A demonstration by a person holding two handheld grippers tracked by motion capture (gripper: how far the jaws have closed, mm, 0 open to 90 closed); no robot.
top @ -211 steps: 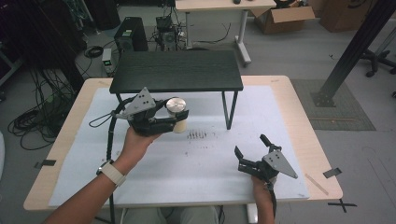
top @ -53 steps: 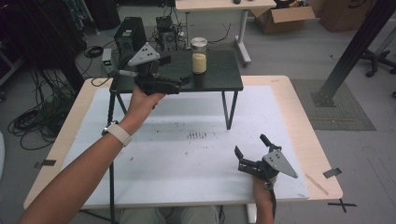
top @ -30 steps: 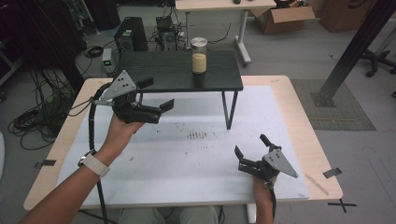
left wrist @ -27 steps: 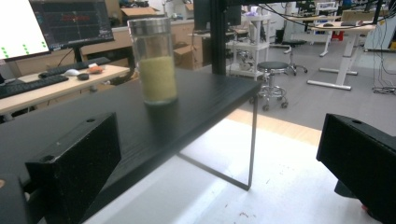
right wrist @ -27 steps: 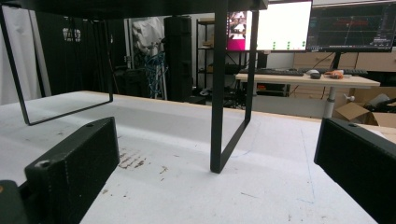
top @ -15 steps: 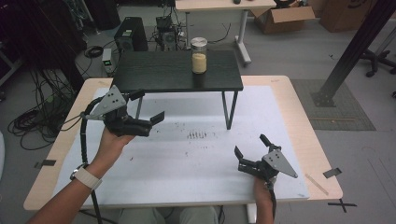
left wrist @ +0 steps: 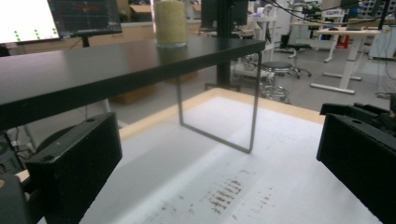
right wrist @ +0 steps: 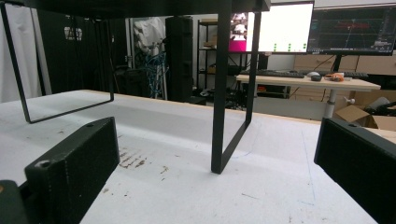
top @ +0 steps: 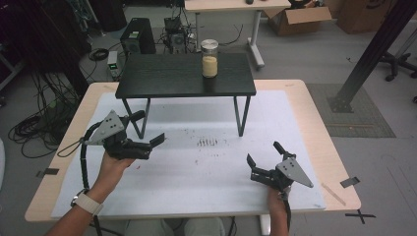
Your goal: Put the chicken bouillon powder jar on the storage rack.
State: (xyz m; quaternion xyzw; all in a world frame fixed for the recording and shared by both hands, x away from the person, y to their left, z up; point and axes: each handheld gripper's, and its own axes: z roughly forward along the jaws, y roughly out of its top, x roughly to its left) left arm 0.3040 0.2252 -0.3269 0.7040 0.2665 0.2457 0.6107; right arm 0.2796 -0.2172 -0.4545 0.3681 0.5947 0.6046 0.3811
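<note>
Cardboard box [top: 298, 17] open on floor beyond far desk [top: 231, 6]. Black computer tower [top: 137, 37] and cable tangle [top: 37, 123] at left. Two lit monitors [right wrist: 285, 28] behind; black tape cross [top: 359, 215] on floor.

Even, soft overhead light keeps the white tabletop [top: 295, 128] bright, the shelf [top: 167, 76] casts a faint shadow, and the near tongs blur in both gripper views.

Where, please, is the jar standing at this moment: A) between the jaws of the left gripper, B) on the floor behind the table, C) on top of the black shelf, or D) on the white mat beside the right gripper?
C: the jar stands upright on the black shelf, while the left gripper and the right gripper are both open and empty above the white mat.
</note>
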